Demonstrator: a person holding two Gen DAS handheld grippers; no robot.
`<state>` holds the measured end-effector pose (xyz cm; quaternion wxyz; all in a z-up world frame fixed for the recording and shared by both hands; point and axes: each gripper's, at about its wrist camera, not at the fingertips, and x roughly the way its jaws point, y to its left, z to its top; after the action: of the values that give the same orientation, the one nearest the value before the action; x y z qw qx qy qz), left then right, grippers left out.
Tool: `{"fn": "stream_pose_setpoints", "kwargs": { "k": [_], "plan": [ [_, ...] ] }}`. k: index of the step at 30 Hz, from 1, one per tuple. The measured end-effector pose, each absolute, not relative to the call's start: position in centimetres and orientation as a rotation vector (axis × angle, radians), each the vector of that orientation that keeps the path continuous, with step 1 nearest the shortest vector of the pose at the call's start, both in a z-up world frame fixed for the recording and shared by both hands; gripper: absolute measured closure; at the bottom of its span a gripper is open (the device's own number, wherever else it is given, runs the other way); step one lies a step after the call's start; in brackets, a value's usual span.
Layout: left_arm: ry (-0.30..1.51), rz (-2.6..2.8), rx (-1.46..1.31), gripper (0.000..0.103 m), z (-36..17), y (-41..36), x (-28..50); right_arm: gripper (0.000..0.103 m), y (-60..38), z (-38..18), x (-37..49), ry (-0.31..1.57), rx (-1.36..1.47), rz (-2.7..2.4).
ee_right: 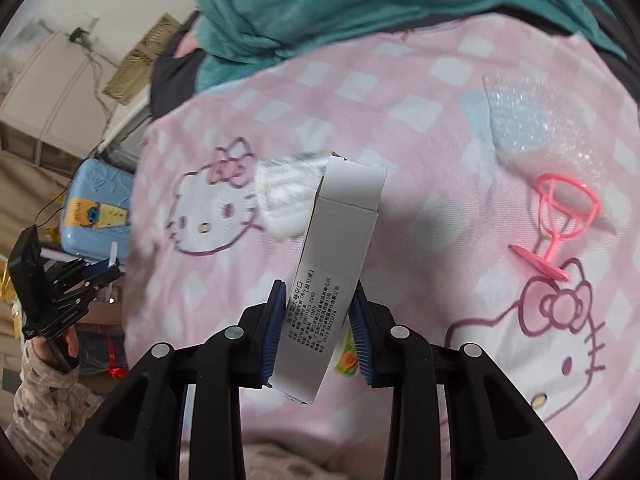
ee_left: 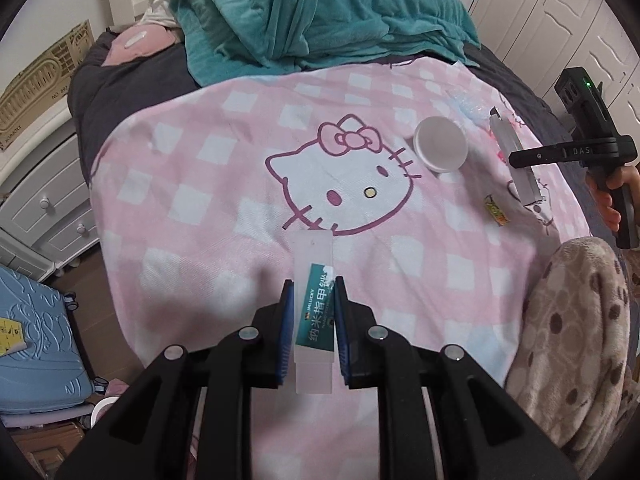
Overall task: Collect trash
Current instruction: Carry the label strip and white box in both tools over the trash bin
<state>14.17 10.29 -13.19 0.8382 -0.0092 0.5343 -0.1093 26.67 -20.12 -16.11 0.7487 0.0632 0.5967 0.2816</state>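
Note:
My left gripper (ee_left: 313,285) is shut on a clear plastic nail-file sleeve (ee_left: 313,296) with a teal label, held above the pink Hello Kitty blanket (ee_left: 200,200). My right gripper (ee_right: 319,292) is shut on a long white cardboard box (ee_right: 336,264) with printed text, also above the blanket; that box shows in the left wrist view (ee_left: 516,160) too. A white round lid (ee_left: 440,144), a small green-yellow wrapper (ee_left: 496,210), a sheet of bubble wrap (ee_right: 532,116) and a pink plastic goblet-shaped piece (ee_right: 560,220) lie on the blanket.
A teal blanket (ee_left: 320,12) is heaped at the bed's far end. A white drawer unit (ee_left: 44,184) and a blue suitcase (ee_left: 36,344) stand left of the bed. White wardrobe doors (ee_left: 560,12) are at the right. My knee in spotted fleece (ee_left: 576,320) is at the bed's near right.

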Motion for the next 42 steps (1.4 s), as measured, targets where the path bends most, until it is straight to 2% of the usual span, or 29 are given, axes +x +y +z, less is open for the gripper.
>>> {"fn": "stream_pose_setpoints", "kwargs": {
  "k": [9,21,33,42],
  "plan": [
    [1.044,-0.172,0.023,0.085,-7.6,11.7,8.8,0.072,-19.4,-9.2,22.6,1.159,0.07,0.712],
    [0.968,-0.049,-0.031,0.085,-4.3,17.8,-0.2,0.072,-12.2,-5.9,17.2,1.092,-0.034,0.833],
    [0.908,0.068,-0.212,0.085,-5.8,27.3,-8.9,0.072,-0.1,-5.8,12.2,1.098,-0.124,0.991],
    [0.929,0.111,-0.326,0.085,-10.7,32.8,-13.4,0.072,9.1,-7.0,8.5,1.115,-0.192,1.107]
  ]
}}
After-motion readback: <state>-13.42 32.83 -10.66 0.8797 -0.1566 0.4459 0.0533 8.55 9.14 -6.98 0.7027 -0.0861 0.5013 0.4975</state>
